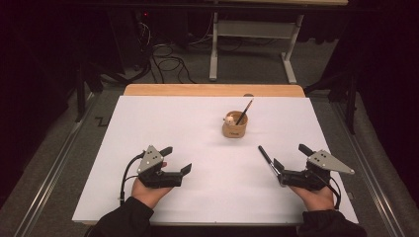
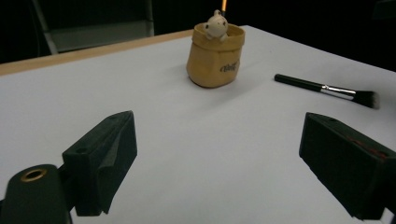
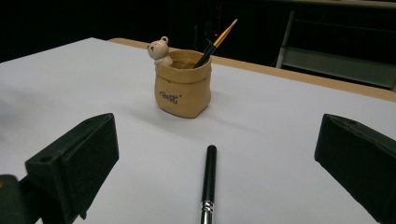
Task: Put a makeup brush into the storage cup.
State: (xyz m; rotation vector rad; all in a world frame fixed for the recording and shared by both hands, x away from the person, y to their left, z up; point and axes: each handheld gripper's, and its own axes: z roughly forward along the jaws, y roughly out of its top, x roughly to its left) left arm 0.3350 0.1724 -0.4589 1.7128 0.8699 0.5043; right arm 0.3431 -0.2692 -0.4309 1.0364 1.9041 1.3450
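A tan sack-shaped pot [image 1: 234, 126] with a small bear figure on its rim stands on the white sheet, right of centre. A thin brush [image 1: 245, 109] leans in it. A black brush [image 1: 266, 157] lies flat in front of the pot, handle pointing toward it. My right gripper [image 1: 291, 157] is open at the near right. In the right gripper view the black brush [image 3: 209, 177] lies on the sheet between the spread jaws, untouched, with the pot [image 3: 183, 91] beyond. My left gripper [image 1: 178, 159] is open and empty at the near left, facing the pot [image 2: 215, 58] and the black brush [image 2: 322, 87].
The white sheet [image 1: 163, 123] covers most of a wooden table whose far edge [image 1: 212, 90] shows. Beyond the table stand a white metal frame [image 1: 252, 29] and loose cables [image 1: 168, 61] on the floor. A person's hands and dark sleeves hold both grippers at the near edge.
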